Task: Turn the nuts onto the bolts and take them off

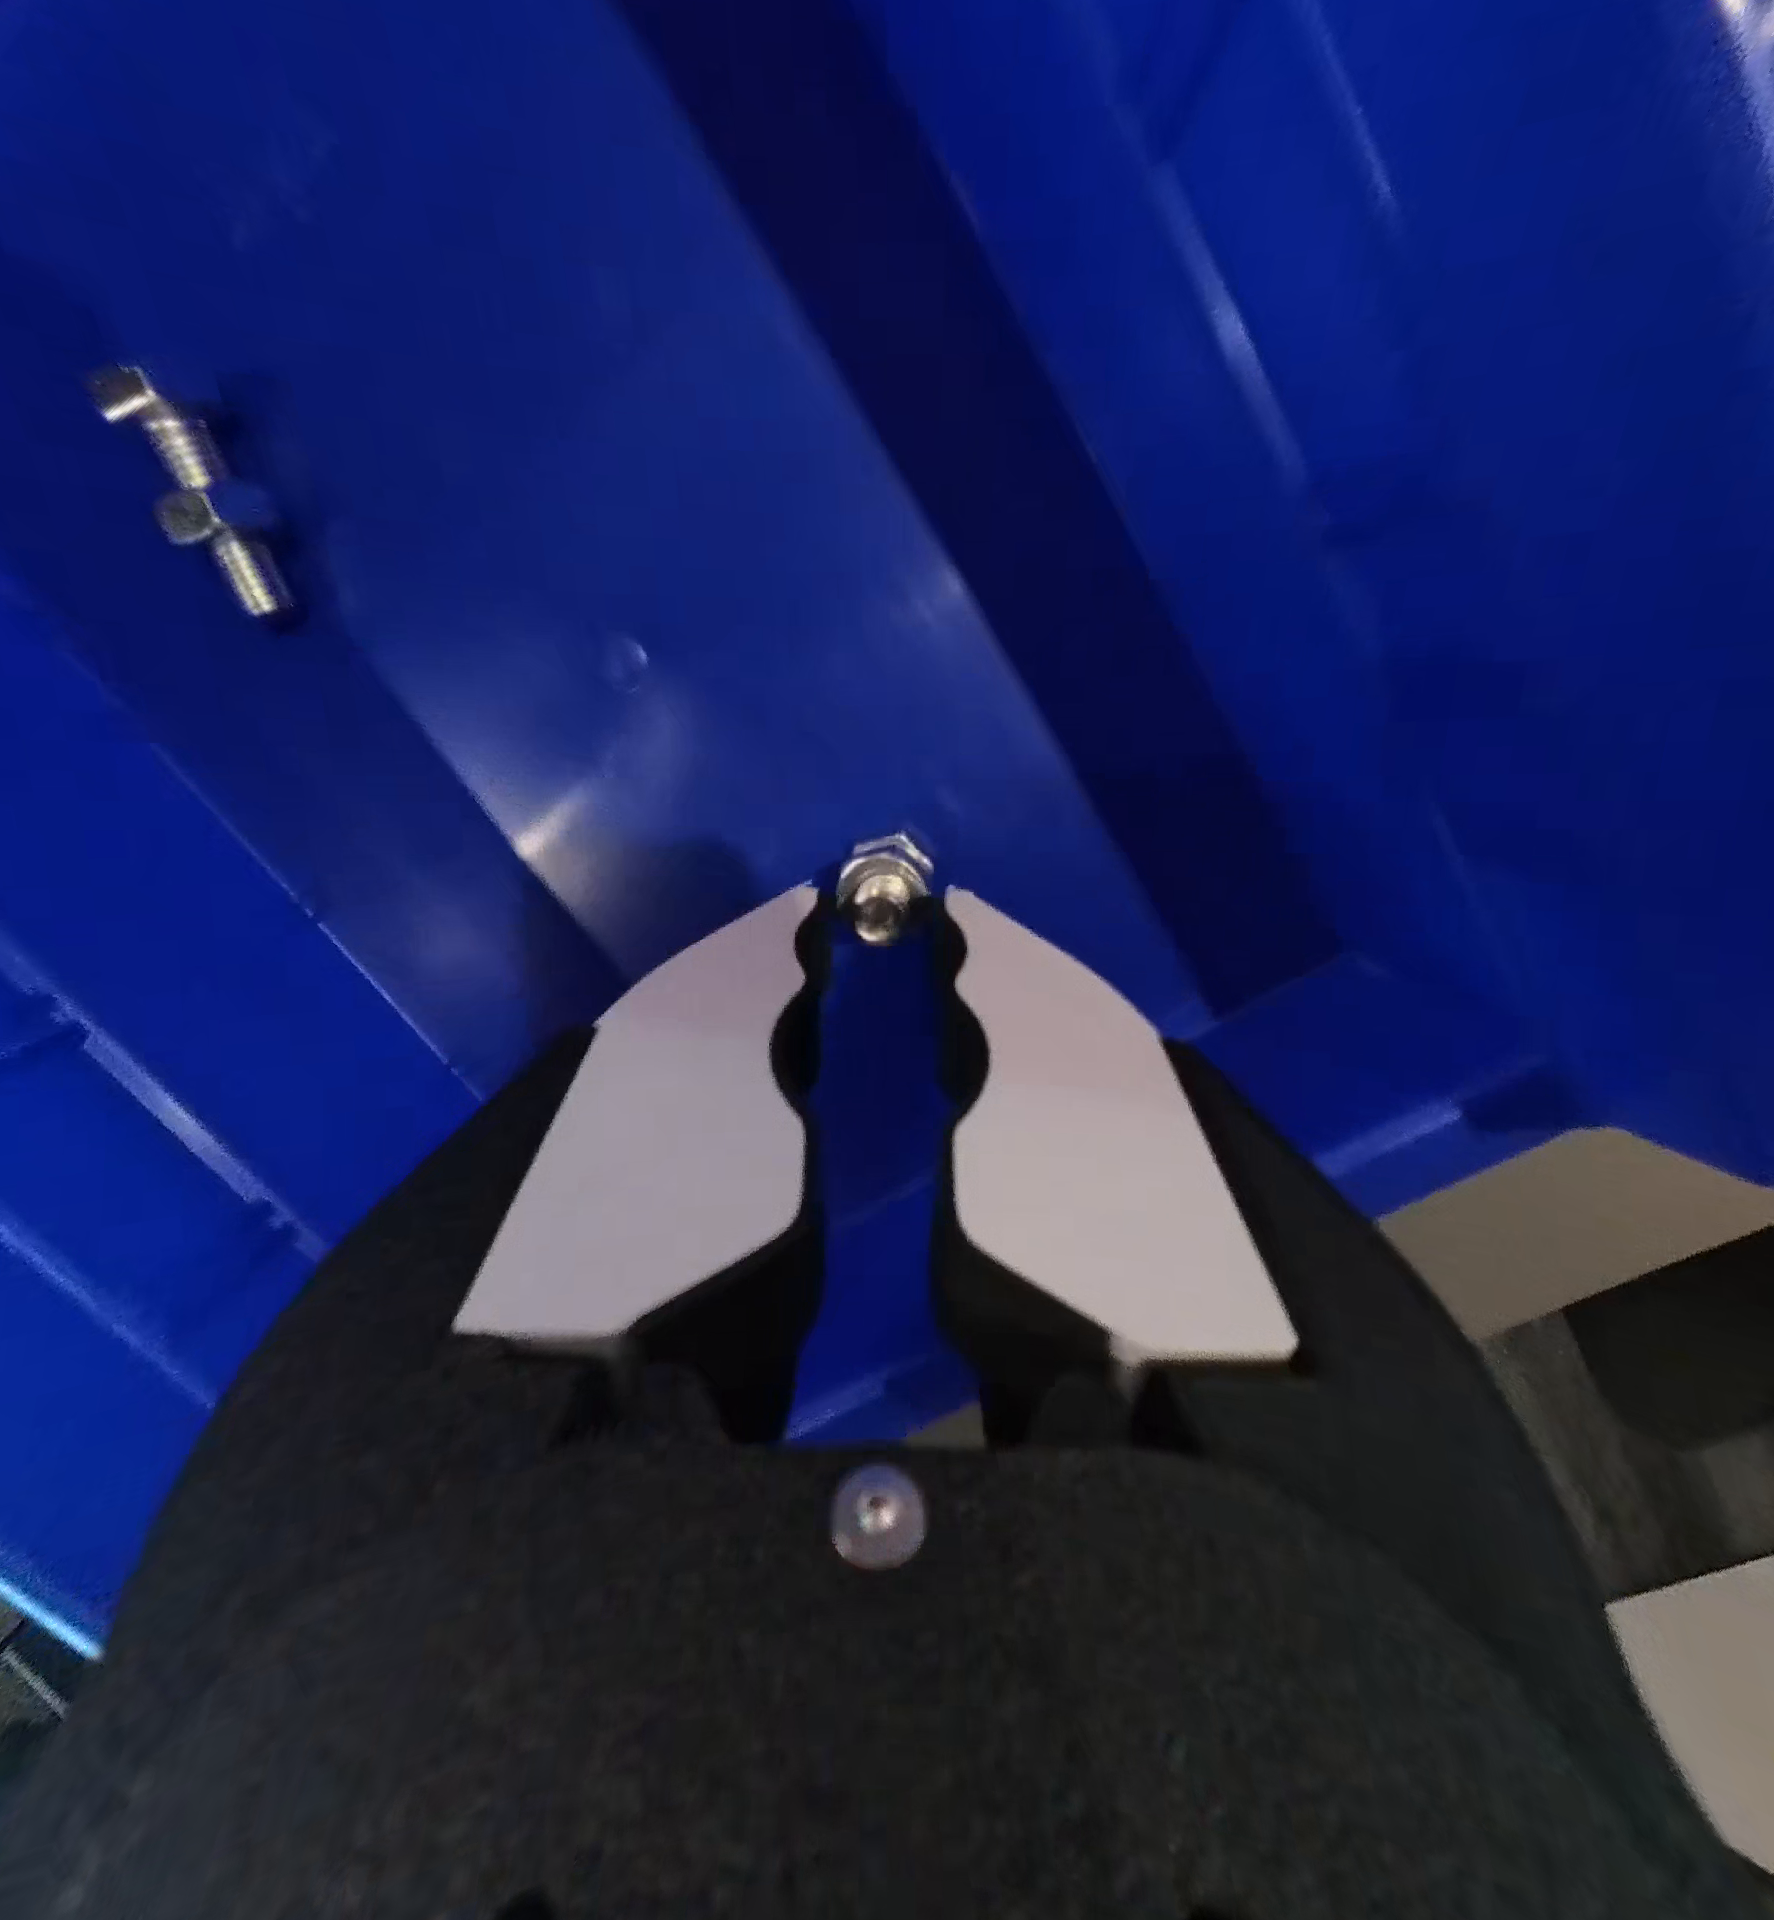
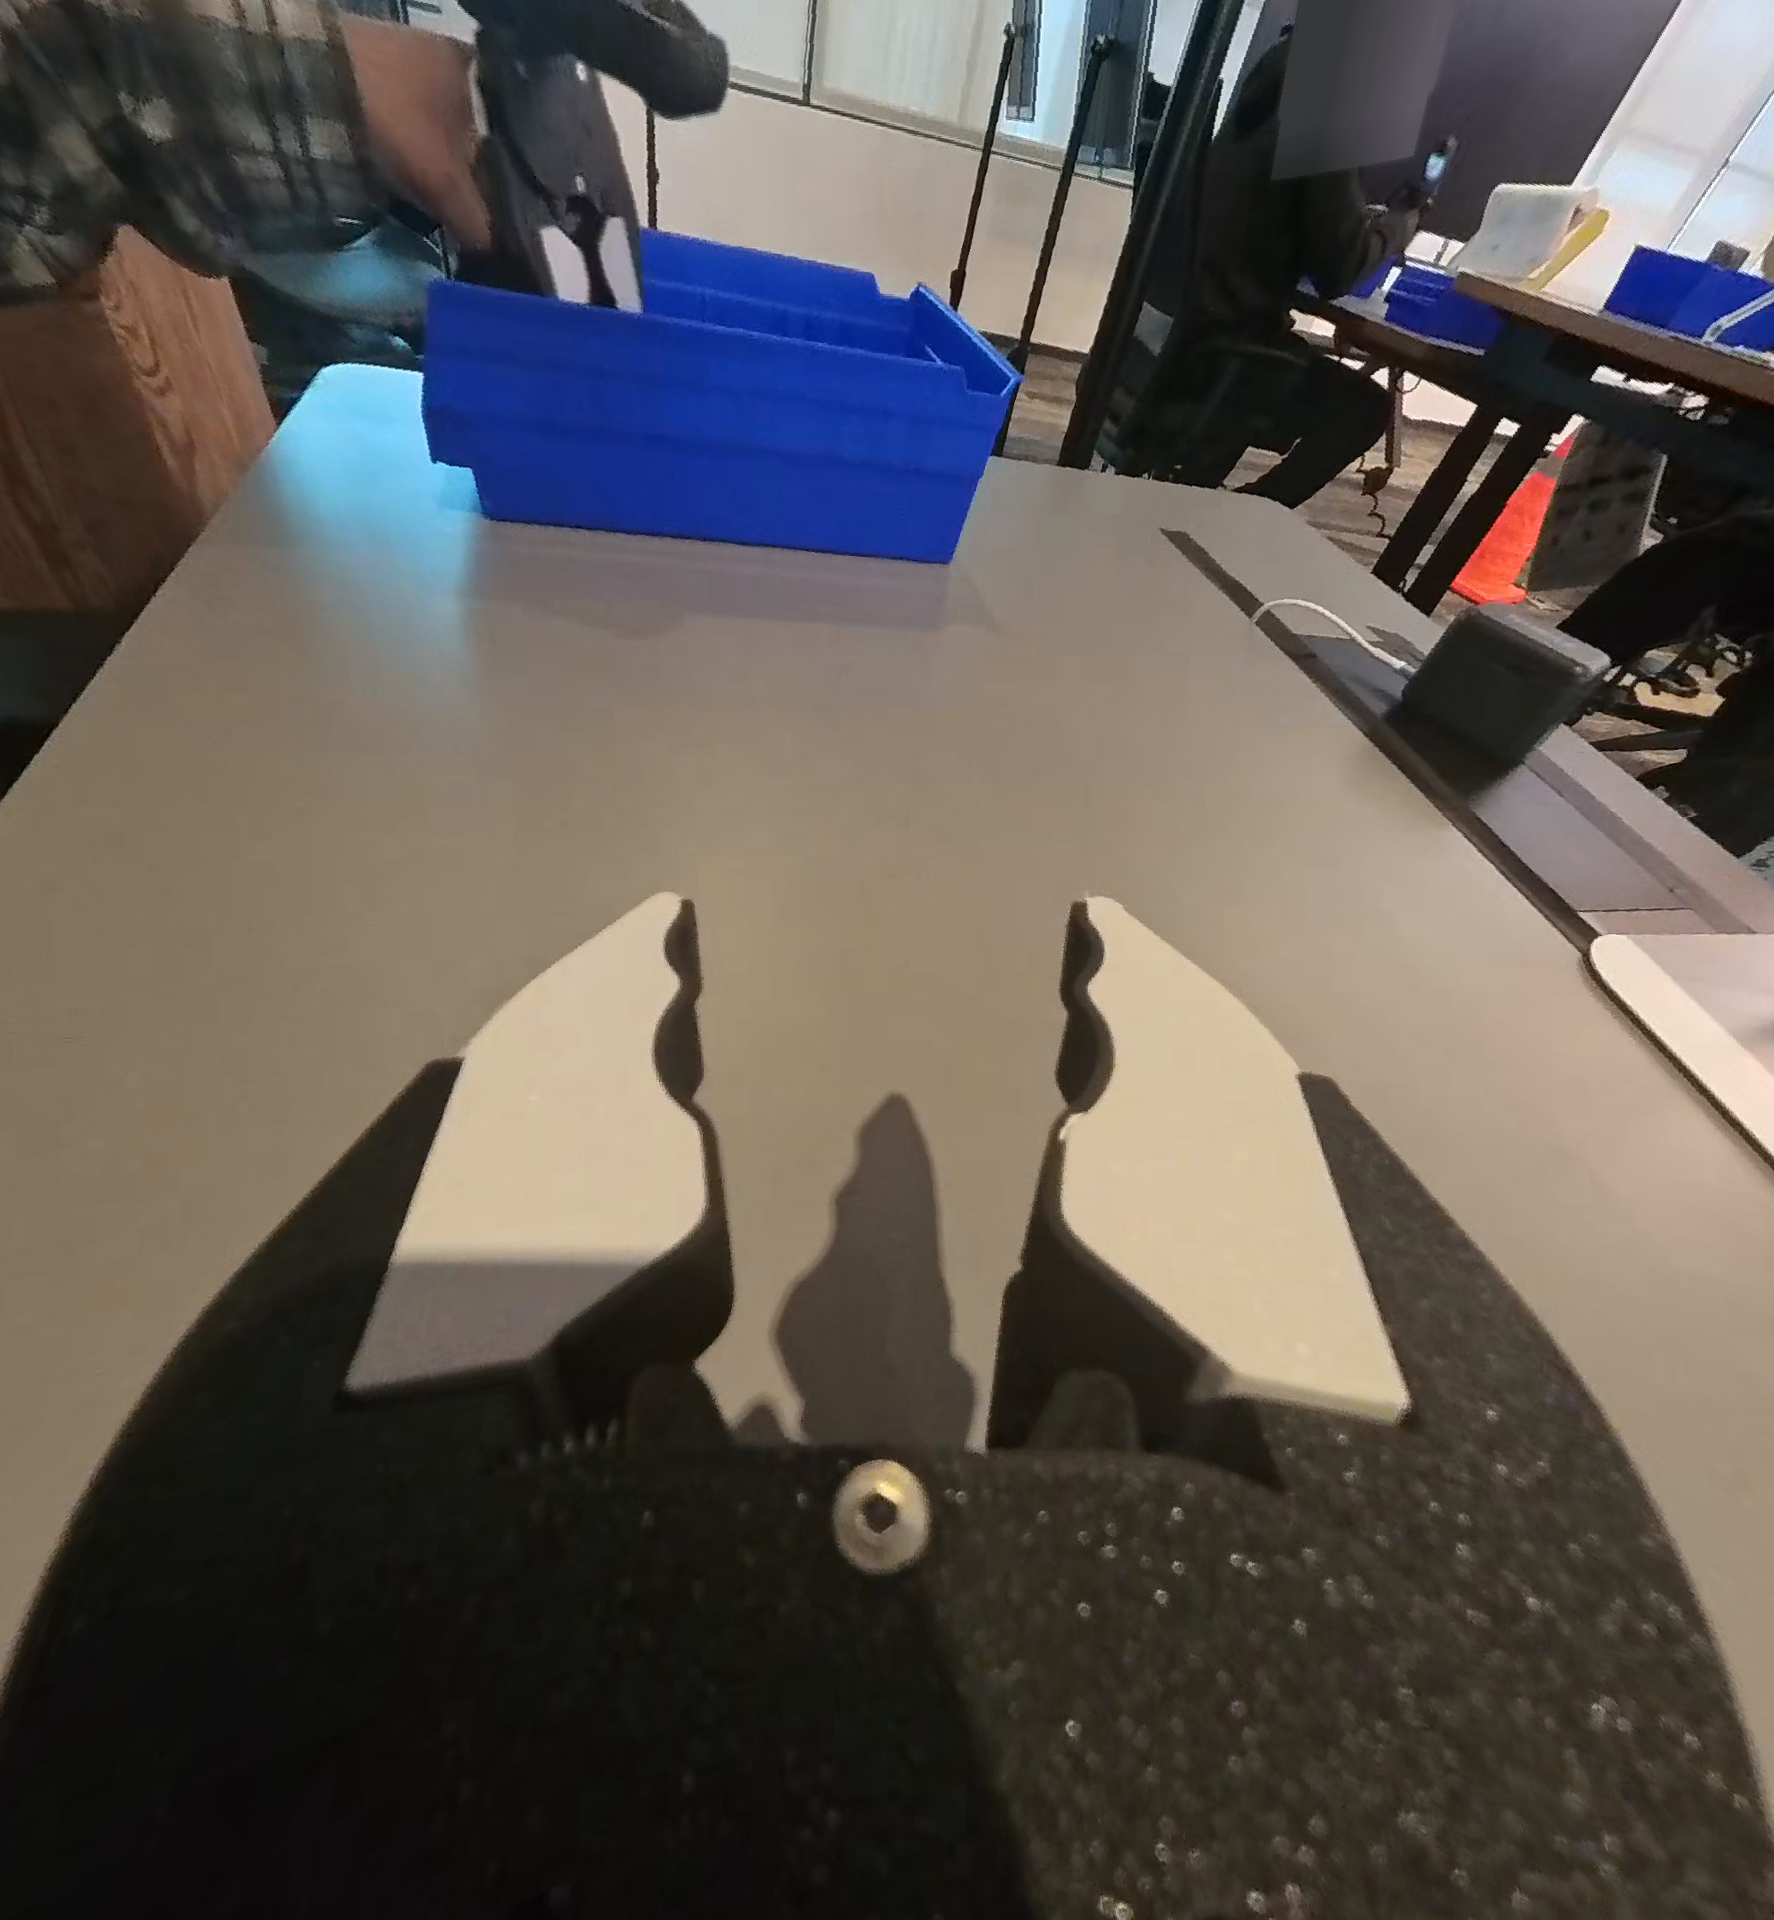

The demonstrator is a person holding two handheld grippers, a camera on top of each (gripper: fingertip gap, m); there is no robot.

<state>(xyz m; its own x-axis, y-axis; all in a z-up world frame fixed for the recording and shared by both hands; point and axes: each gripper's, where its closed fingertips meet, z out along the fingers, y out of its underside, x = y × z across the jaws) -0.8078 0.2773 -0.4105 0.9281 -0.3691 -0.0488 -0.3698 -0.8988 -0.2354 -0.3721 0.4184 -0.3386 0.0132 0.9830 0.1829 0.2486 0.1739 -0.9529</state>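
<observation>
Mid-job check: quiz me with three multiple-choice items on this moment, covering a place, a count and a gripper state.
1. Where is the left gripper?
A. inside the bin
B. over bare table
C. by the laptop

2. How many loose bolts lie apart in the bin?
A. none
B. two
C. five

3. How is the right gripper?
A. shut on a nut
B. shut, empty
C. open, empty

Key: 1 A, blue walls surround it. 2 B, two lie together at upper left. 3 C, bare table shows between its fingers.
</observation>
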